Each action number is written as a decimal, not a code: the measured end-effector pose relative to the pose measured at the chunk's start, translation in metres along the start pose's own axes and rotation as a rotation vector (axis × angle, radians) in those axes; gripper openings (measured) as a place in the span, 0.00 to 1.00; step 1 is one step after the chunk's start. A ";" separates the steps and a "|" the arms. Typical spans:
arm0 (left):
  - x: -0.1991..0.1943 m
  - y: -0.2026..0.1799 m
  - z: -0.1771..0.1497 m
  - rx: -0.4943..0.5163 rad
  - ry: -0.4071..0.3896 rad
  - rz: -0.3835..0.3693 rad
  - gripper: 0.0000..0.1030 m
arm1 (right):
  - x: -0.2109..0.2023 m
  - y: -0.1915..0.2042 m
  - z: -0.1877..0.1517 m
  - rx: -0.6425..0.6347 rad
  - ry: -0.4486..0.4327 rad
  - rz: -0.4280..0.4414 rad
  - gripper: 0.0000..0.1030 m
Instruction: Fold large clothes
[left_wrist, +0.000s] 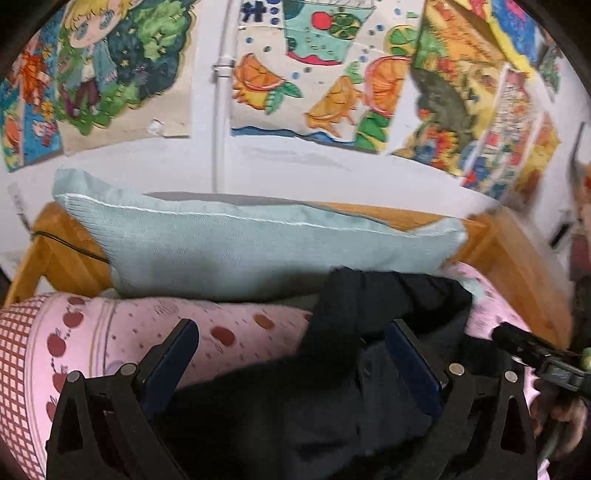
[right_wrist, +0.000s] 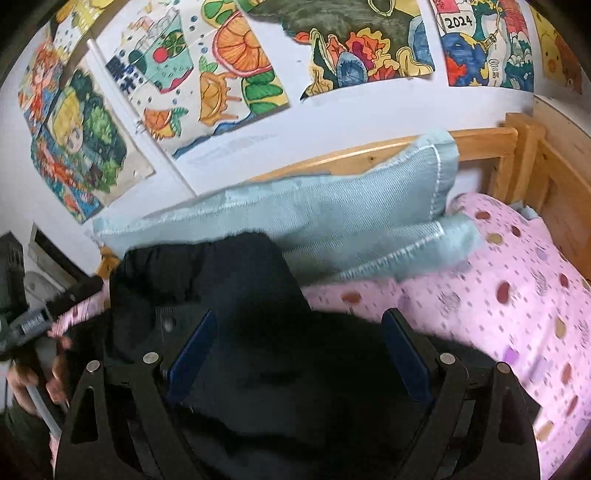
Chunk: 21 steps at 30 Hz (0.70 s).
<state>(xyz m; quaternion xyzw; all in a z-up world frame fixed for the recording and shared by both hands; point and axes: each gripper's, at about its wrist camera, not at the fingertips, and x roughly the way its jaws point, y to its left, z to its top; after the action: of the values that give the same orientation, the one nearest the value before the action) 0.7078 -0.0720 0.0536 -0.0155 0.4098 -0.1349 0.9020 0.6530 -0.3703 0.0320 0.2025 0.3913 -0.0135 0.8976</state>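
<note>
A large black garment (left_wrist: 369, 332) lies bunched on the pink patterned bedsheet (left_wrist: 110, 332). My left gripper (left_wrist: 291, 332) is open, its blue-padded fingers (left_wrist: 173, 362) wide apart, with the garment between and under them. In the right wrist view the same black garment (right_wrist: 229, 295) fills the lower middle. My right gripper (right_wrist: 299, 325) is open too, straddling the cloth, with nothing pinched. The right gripper shows at the right edge of the left wrist view (left_wrist: 535, 354), and the left gripper at the left edge of the right wrist view (right_wrist: 40, 317).
A pale blue pillow (left_wrist: 240, 243) leans against the wooden bed frame (left_wrist: 517, 266) behind the garment; it also shows in the right wrist view (right_wrist: 332, 214). Colourful drawings (right_wrist: 229, 66) hang on the white wall. The wooden headboard (right_wrist: 554, 192) bounds the bed at the right.
</note>
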 end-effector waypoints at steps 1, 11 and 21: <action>0.003 -0.002 0.000 0.009 -0.008 0.034 0.98 | 0.003 0.002 0.005 0.011 -0.019 -0.009 0.85; 0.031 -0.010 0.005 0.035 -0.013 -0.082 0.23 | 0.044 0.017 0.025 0.040 -0.053 0.067 0.52; -0.041 -0.019 -0.025 0.094 -0.184 0.014 0.07 | -0.023 0.017 -0.004 -0.035 -0.206 0.153 0.08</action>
<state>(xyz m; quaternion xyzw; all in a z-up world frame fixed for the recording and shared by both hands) 0.6594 -0.0774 0.0699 0.0172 0.3184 -0.1457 0.9365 0.6377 -0.3569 0.0517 0.2138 0.2805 0.0411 0.9349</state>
